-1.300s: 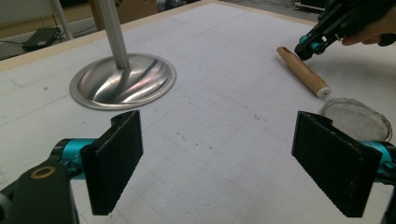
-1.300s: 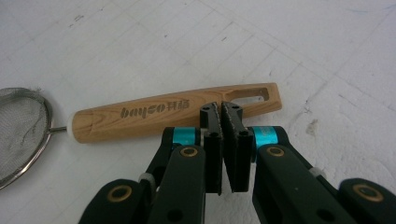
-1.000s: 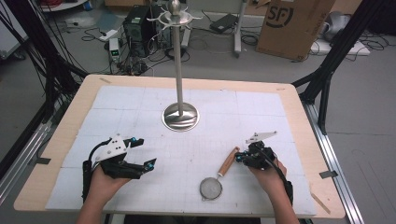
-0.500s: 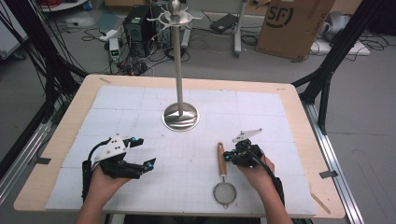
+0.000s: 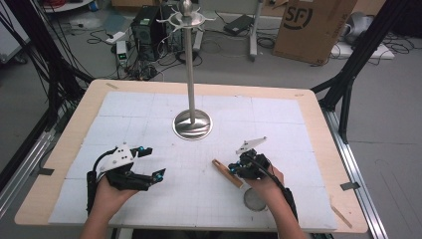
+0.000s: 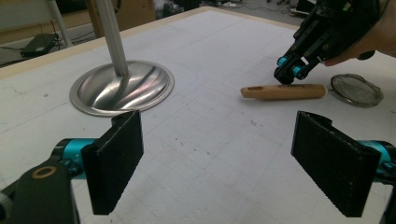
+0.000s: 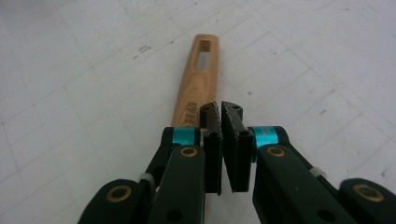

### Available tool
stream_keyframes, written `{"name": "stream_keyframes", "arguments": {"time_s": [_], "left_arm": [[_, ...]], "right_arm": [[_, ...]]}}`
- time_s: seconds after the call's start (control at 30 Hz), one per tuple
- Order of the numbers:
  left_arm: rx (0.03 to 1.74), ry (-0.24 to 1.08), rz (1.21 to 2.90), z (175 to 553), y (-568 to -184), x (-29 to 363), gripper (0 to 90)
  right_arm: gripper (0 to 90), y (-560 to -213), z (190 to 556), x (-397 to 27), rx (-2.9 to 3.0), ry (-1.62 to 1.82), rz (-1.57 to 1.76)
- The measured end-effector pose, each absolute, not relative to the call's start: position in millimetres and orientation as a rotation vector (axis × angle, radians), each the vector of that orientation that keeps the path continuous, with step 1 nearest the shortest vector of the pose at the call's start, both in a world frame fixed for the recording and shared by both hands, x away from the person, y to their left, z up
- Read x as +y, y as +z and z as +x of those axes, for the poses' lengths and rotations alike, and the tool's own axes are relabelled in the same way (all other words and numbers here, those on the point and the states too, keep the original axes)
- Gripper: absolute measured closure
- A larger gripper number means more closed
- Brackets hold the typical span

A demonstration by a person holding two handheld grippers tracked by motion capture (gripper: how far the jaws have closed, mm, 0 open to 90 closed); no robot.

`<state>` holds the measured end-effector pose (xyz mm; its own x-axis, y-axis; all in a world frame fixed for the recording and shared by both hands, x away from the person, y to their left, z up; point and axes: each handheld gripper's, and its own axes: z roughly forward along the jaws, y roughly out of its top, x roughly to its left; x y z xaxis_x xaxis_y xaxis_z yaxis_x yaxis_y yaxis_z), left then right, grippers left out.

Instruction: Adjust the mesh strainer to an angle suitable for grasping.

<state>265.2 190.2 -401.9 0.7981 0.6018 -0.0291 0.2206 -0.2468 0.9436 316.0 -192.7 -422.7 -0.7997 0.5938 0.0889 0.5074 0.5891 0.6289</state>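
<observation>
A small strainer lies on the white mat, its wooden handle [image 5: 225, 171] pointing up-left and its round mesh bowl [image 5: 255, 199] near the front edge, partly under the person's right hand. My right gripper [image 5: 234, 169] is shut, its tips resting down on the handle [image 7: 198, 79] with nothing between the jaws [image 7: 220, 112]. My left gripper [image 5: 152, 162] rests at the front left, wide open and holding nothing [image 6: 226, 165]. From the left gripper view, the handle [image 6: 282, 92], the bowl [image 6: 357, 89] and the right gripper [image 6: 289, 72] lie ahead to the right.
A metal stand with a round base [image 5: 192, 124] and a tall pole [image 5: 189, 64] rises at the mat's centre back. The wooden table edge [image 5: 318, 114] borders the mat. Beyond are a cardboard box [image 5: 313, 27], black frame posts and cables on the floor.
The right gripper has moved left with shut jaws on the handle, swinging the strainer: its handle pointed up-right, then straight up, and now up-left. The bowl has shifted right. The left gripper has stayed put.
</observation>
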Motion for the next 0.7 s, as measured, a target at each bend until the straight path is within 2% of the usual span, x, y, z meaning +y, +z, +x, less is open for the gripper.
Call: {"name": "stream_keyframes", "arguments": {"time_s": [0.5,0.7], "left_arm": [[0.632,0.409,1.815,265,-400,193,17.6],[0.635,0.408,1.822,266,-401,193,17.6]], "right_arm": [[83.5,-415,308,-188,2.683,1.012,0.894],[78.5,-409,306,-199,2.645,1.056,0.918]]}}
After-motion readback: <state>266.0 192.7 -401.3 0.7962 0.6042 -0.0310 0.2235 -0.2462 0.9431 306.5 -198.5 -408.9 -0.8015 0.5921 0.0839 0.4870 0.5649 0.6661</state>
